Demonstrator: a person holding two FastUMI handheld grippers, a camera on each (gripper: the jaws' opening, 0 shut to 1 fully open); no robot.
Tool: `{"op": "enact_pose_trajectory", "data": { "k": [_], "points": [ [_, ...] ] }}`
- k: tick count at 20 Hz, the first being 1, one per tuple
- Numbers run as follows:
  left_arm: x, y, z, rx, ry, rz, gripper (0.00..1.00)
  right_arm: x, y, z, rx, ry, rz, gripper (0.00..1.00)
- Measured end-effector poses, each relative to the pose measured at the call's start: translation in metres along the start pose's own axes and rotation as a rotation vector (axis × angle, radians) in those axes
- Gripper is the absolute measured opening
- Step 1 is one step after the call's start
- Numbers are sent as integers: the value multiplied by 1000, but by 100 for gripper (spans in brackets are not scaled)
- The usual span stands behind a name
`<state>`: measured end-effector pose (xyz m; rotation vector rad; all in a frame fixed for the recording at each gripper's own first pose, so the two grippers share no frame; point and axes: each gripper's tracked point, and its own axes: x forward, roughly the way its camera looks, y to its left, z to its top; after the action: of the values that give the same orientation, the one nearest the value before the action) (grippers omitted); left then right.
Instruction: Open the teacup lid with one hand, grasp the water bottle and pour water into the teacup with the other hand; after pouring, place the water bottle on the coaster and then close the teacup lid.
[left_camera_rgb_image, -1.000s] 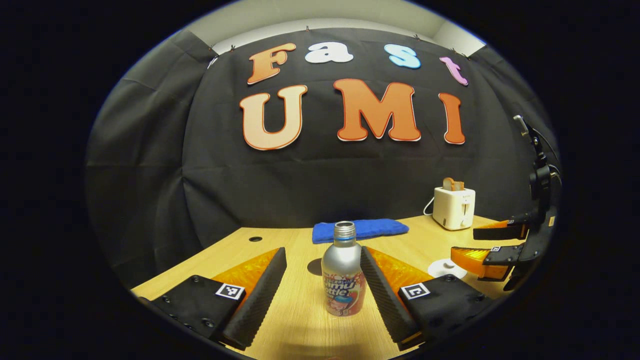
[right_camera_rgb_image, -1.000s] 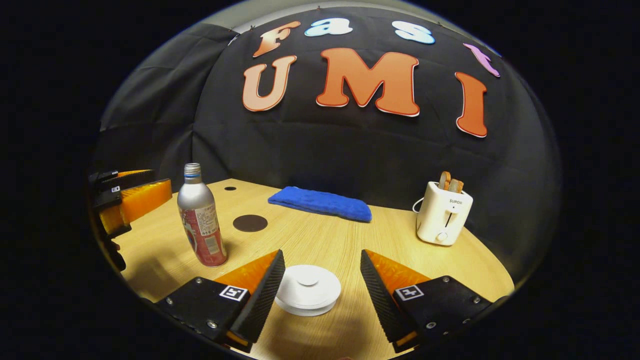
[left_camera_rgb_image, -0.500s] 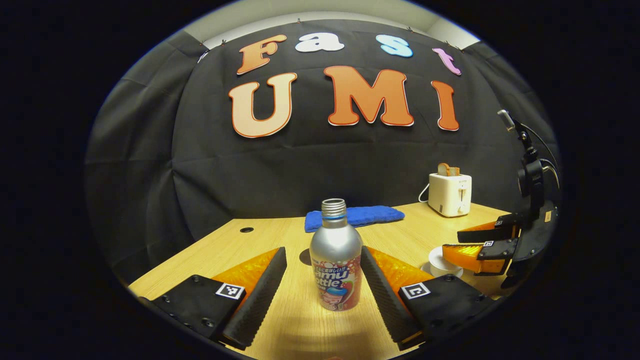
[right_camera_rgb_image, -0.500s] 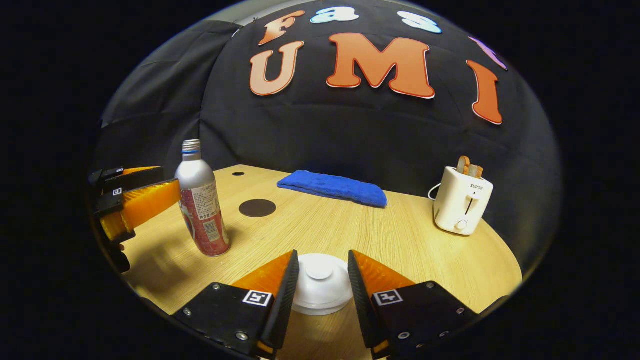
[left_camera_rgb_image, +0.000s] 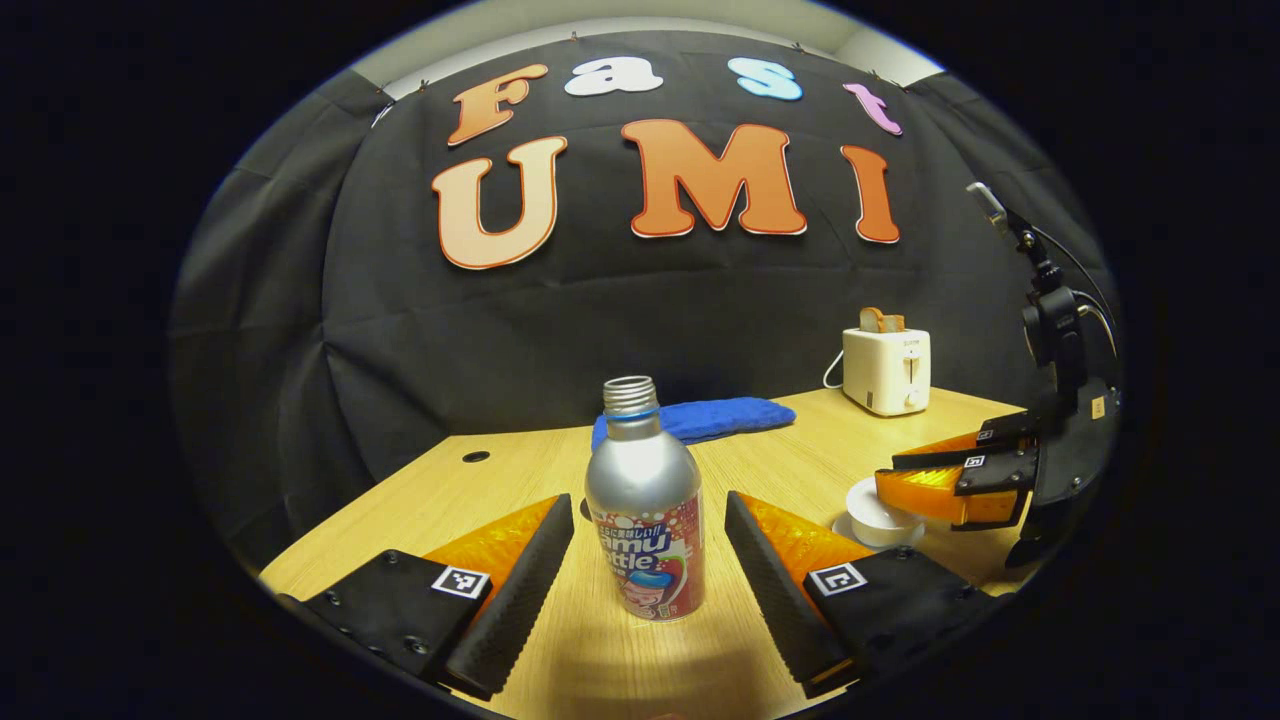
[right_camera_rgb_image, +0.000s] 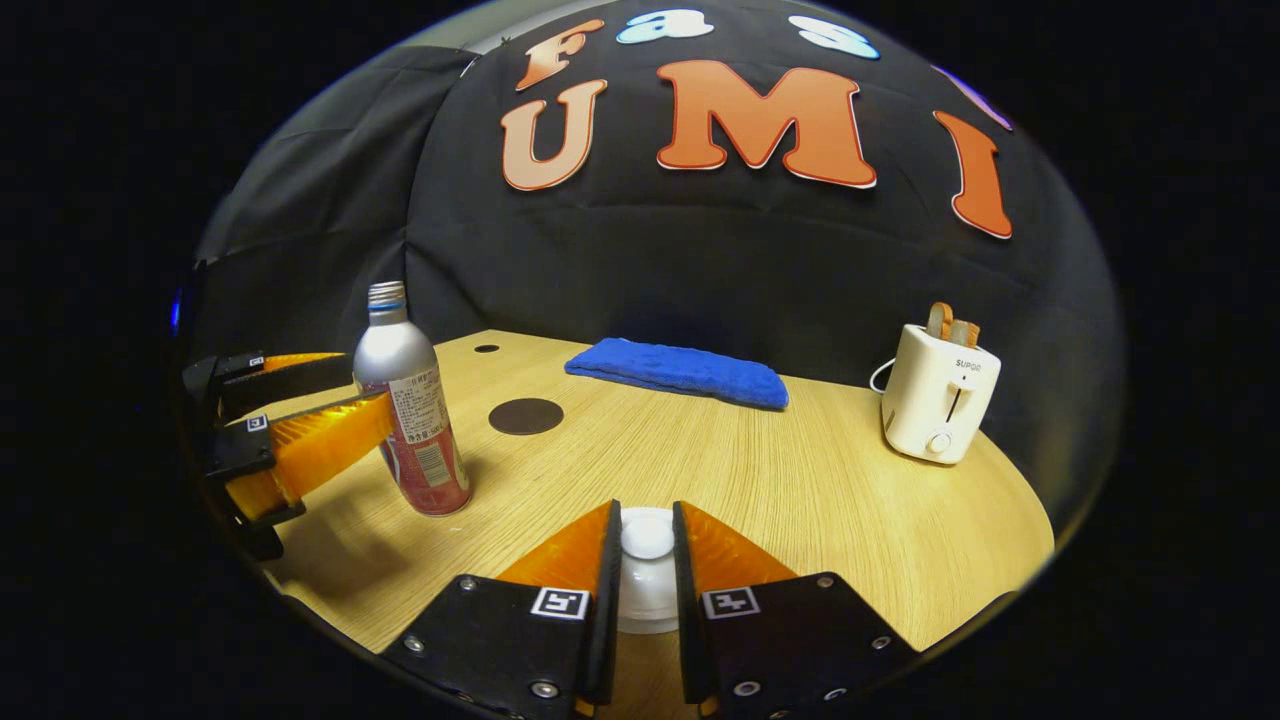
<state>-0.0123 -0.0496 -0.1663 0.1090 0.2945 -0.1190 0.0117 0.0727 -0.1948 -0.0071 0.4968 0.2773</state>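
Wooden table (right_camera_rgb_image: 820, 480), water bottle (left_camera_rgb_image: 645, 520) between spread left gripper (left_camera_rgb_image: 650, 580) jaws.

Our left gripper (left_camera_rgb_image: 650, 500) and right gripper (right_camera_rgb_image: 646, 507) share matte black bodies, silver screws (right_camera_rgb_image: 545, 689), square black-and-white markers (left_camera_rgb_image: 459, 582) and ribbed wedge fingers (left_camera_rgb_image: 510, 590); a thin cable (left_camera_rgb_image: 1095, 290) loops above the right one.

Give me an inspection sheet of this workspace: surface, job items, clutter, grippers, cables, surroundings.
Surface: wooden table, bare between items.
Job's things: water bottle upright, uncapped; teacup lid still on; coaster bare.
Clutter: blue towel at the back; toaster with bread in it.
Grippers: left gripper open, fingers either side of the bottle, apart from it; right gripper closed on the lid's knob.
Cables: white cord behind the toaster.
Surroundings: black cloth wall.
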Motion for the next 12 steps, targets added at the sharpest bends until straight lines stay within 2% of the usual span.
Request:
{"op": "enact_pose_trajectory", "data": {
  "k": [4, 5, 6, 7, 8, 9, 10, 11, 12],
  "points": [
    [9, -3, -7, -29, 22, 4, 100, -3, -6, 8, 41, -14, 6, 24],
    [13, -4, -9, -32, 30, 2, 94, -6, -7, 13, 46, -28, 7, 24],
    [15, -5, -11, -37, 40, 0, 100, -8, -9, 16, 51, -41, 5, 24],
    [18, -6, -15, -43, 53, -2, 100, -11, -11, 18, 52, -49, 3, 24],
    [20, -8, -20, -51, 68, -3, 94, -14, -13, 20, 52, -55, -2, 23],
    [21, -10, -22, -57, 79, -9, 100, -17, -16, 22, 51, -61, -8, 24],
    [23, -11, -23, -55, 86, -11, 100, -21, -19, 23, 50, -69, -14, 23],
    [24, -10, -25, -52, 94, -12, 94, -25, -21, 25, 48, -75, -17, 24],
    [27, -9, -27, -50, 98, -6, 94, -28, -24, 26, 45, -81, -20, 23]
  ]
}}
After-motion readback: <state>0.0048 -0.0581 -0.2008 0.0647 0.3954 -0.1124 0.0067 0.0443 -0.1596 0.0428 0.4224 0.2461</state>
